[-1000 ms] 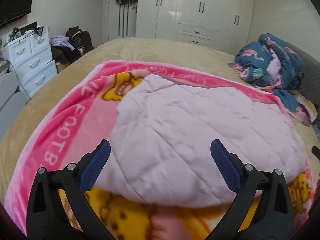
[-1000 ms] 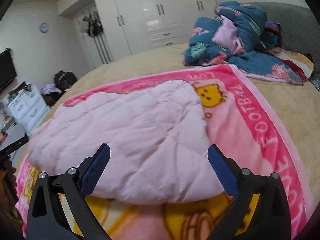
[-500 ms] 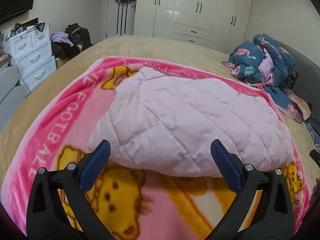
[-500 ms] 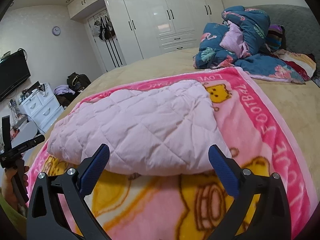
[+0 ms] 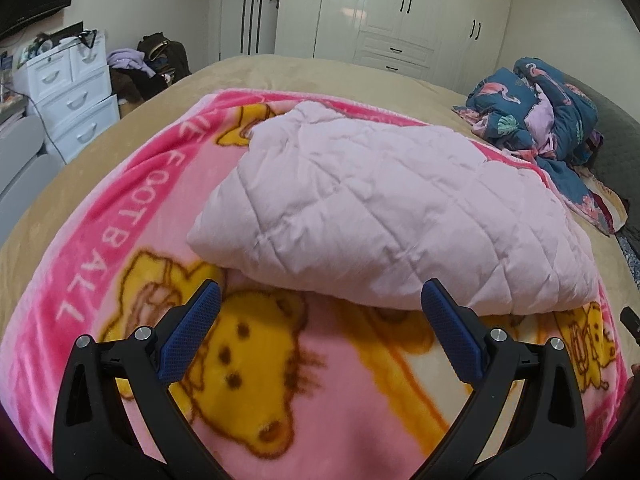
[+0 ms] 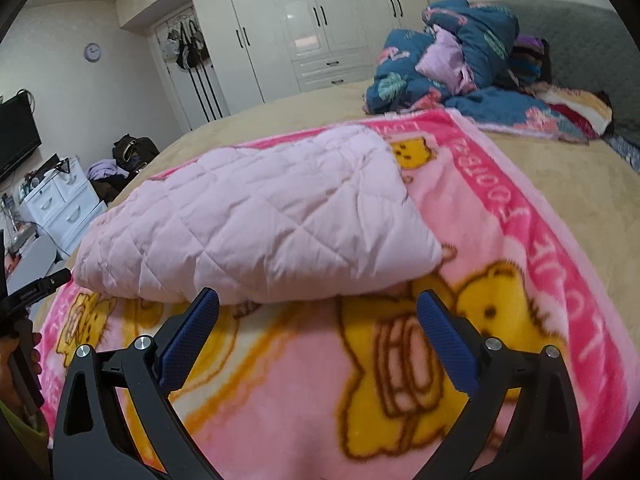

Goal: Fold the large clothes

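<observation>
Both tools, the left tool and right tool, hang wide apart and empty near the folded pink quilted garment, which probably needs another fold next.

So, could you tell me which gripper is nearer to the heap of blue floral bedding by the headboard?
Right. The right gripper hovers at the bed side where the blue floral bedding lies; the left gripper hovers farther along, toward the white drawers.

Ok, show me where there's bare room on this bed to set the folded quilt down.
Free: the tan bedspread between the pink blanket's far edge and the wardrobe, and the strip right of the blanket. Crowded: the blue bedding heap by the headboard, and the blanket's middle under the quilt.
</observation>
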### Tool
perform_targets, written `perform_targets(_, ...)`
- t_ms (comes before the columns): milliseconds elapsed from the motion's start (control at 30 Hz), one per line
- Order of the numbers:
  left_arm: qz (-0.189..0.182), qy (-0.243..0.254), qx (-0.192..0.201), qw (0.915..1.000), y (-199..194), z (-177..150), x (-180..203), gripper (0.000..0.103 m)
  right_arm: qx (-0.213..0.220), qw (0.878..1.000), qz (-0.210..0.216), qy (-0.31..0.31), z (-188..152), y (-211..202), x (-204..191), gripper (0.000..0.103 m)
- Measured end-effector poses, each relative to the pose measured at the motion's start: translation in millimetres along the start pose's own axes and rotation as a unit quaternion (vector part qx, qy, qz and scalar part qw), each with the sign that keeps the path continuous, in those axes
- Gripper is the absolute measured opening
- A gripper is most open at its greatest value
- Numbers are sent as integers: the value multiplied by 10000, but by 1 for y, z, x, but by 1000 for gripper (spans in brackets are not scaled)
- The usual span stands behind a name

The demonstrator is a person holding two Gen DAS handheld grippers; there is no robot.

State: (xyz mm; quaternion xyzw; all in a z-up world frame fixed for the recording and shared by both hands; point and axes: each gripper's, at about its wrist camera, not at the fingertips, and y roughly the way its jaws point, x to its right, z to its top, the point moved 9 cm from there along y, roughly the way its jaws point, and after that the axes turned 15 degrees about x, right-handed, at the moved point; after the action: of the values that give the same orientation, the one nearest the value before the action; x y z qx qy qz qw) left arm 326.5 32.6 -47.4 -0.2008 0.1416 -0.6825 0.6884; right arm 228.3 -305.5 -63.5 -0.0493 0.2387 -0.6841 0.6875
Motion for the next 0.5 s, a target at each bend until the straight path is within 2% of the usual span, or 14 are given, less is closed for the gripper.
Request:
perform_targets(200,-42,-206,-153,9997,14,-19,-9,94,-227,9983,-192,494,-18,11,9,99)
perform_targets(300,-13,-318,-367,9988,25,-32,-16,94,-290,9958,-228,839,-22,19,15,99)
perform_targets(500,-92,-810,-468,9956,33,-35,-26,94,-406,9822,-271,1816,-26,47,34,99)
